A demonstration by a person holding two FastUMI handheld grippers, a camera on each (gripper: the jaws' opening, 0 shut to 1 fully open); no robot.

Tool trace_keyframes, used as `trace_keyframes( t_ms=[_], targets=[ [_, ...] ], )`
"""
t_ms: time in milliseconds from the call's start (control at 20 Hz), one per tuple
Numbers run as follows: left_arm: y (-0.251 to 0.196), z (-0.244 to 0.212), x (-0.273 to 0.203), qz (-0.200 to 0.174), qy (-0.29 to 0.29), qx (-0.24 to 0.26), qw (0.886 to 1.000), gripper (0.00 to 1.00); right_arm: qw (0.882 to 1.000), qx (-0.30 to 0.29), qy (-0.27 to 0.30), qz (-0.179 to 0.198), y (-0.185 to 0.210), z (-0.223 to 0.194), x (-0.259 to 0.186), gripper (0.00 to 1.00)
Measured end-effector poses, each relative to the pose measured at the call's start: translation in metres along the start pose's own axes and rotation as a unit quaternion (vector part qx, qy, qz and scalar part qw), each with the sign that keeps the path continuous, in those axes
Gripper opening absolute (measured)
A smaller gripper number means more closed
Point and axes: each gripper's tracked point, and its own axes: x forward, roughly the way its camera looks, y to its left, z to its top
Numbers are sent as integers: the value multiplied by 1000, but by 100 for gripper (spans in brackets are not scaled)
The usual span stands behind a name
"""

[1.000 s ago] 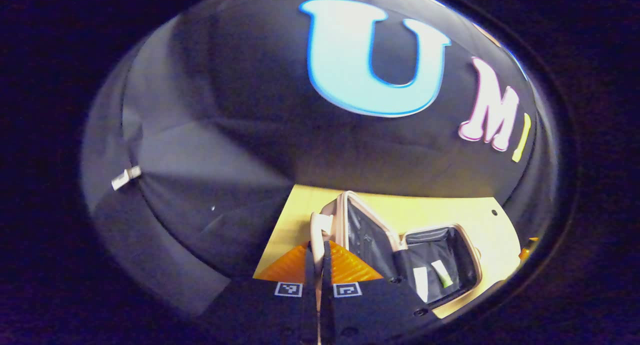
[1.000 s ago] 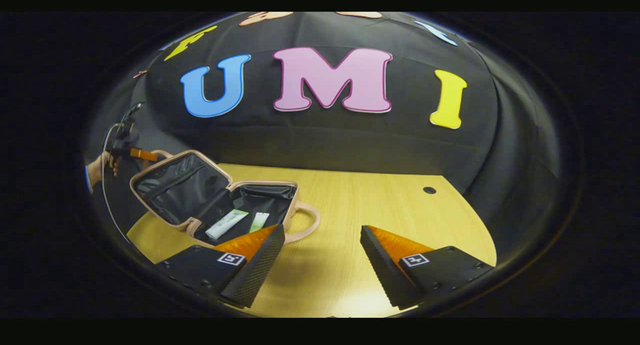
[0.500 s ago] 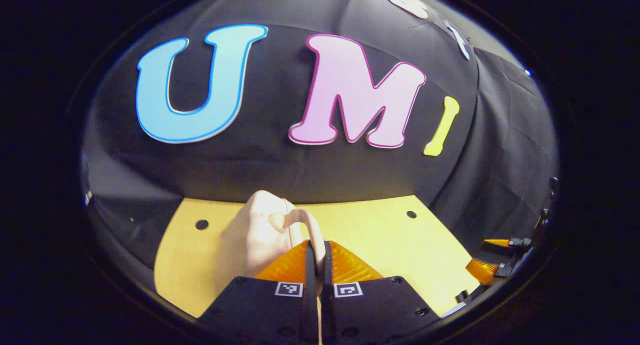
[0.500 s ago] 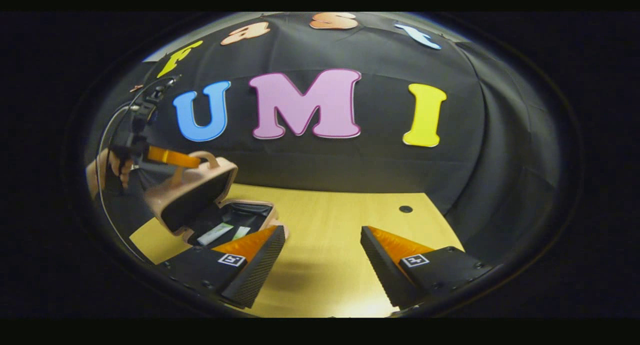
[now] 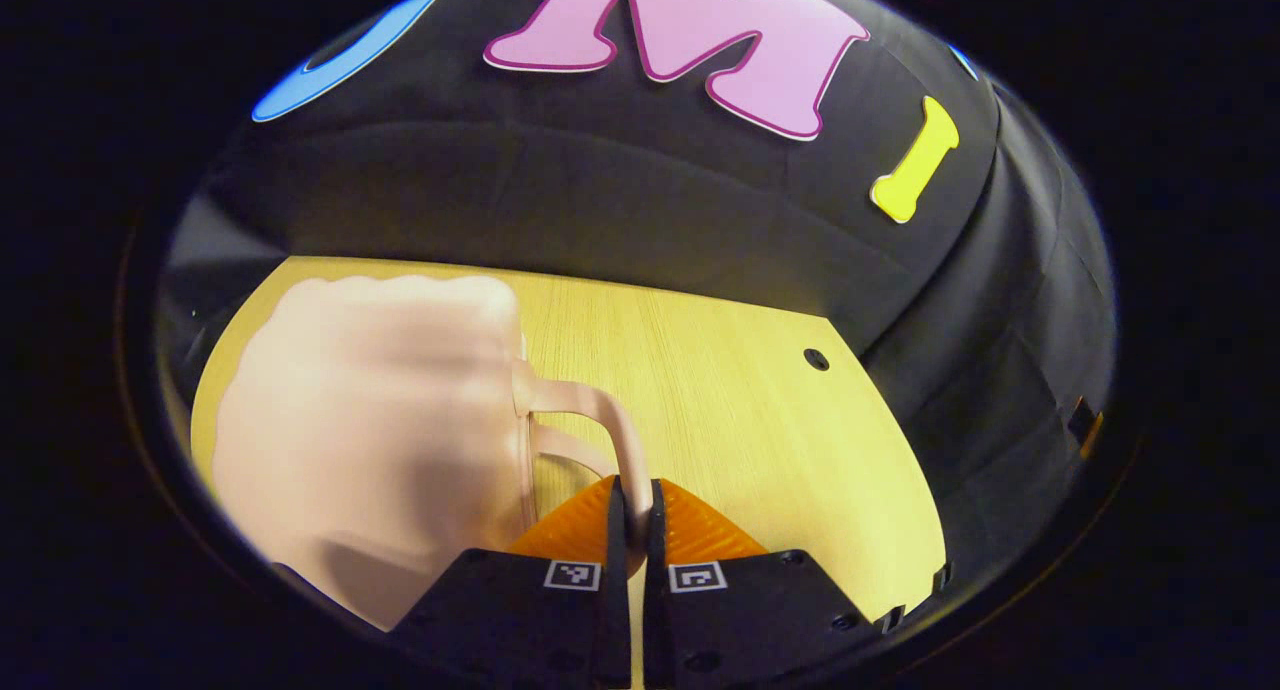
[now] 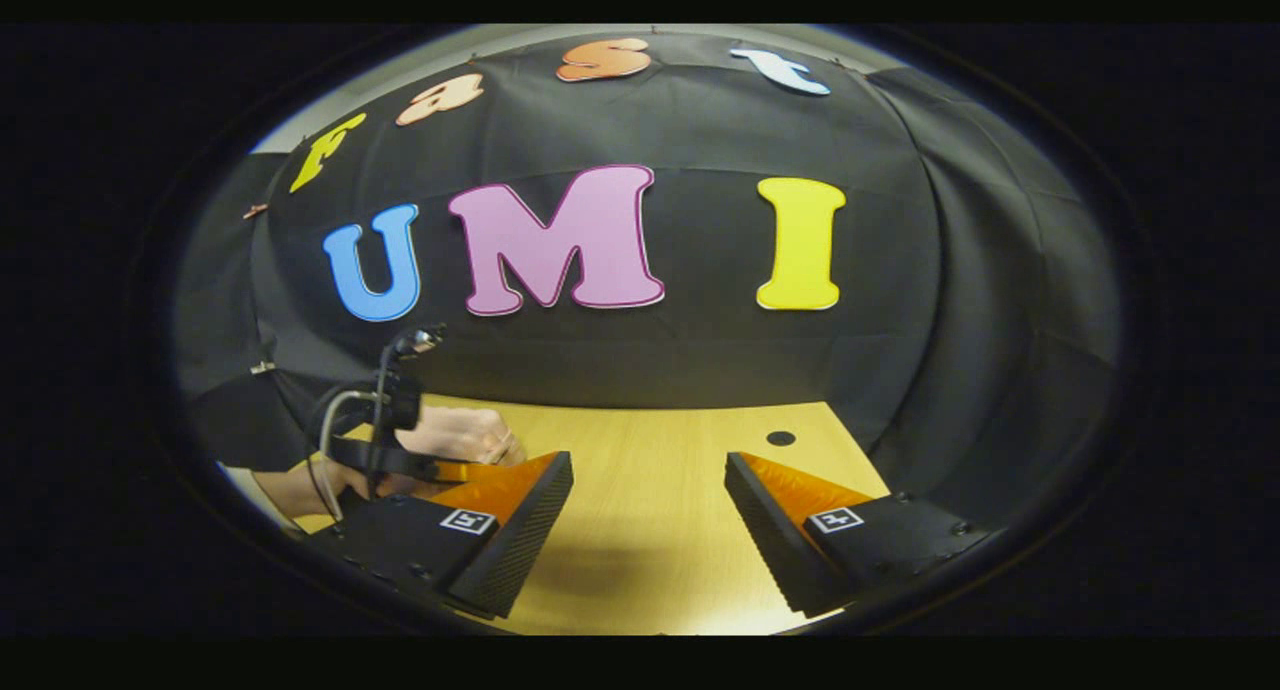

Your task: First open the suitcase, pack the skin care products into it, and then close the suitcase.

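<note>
Suitcase (image 5: pixel 370 420) handle (image 5: pixel 600 425) pinched in left gripper (image 5: pixel 630 515) (lid down).

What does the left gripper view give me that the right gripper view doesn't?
Left gripper view: the pink suitcase, its lid apparently down though blurred, and its handle pinched between the left gripper's fingers. Right gripper view: the right gripper open over the table, and a hand holding the other gripper at far left. Both: the wooden table and its round hole.
</note>
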Motion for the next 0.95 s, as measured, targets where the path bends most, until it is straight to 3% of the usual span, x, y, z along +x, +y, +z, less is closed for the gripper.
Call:
trace_keyframes(
  t_ms=[200, 350, 400, 500, 700, 850, 950],
  targets=[
    [-13, 9, -16, -4, -31, 0, 1000, 26, 1000, 17, -6, 5, 7, 9, -8, 97],
    [-28, 42, -74, -16, -103, 23, 994, 64, 1000, 19, -16, 3, 19, 21, -19, 98],
    [-31, 57, -101, -14, -134, 30, 990, 96, 1000, 18, -21, 2, 24, 28, -25, 97],
    [-27, 77, -164, 22, -191, 35, 981, 96, 999, 8, -33, 2, 37, 40, -38, 98],
    [-15, 101, -292, 81, -298, 27, 951, 96, 998, -1, -64, 2, 74, 64, -76, 97],
    [2, 63, -358, 128, -334, 38, 933, 96, 992, 24, -125, 3, 106, 80, -106, 97],
    [1, 21, -383, 115, -329, 15, 937, 96, 989, 30, -147, 1, 123, 77, -126, 100]
  ],
)
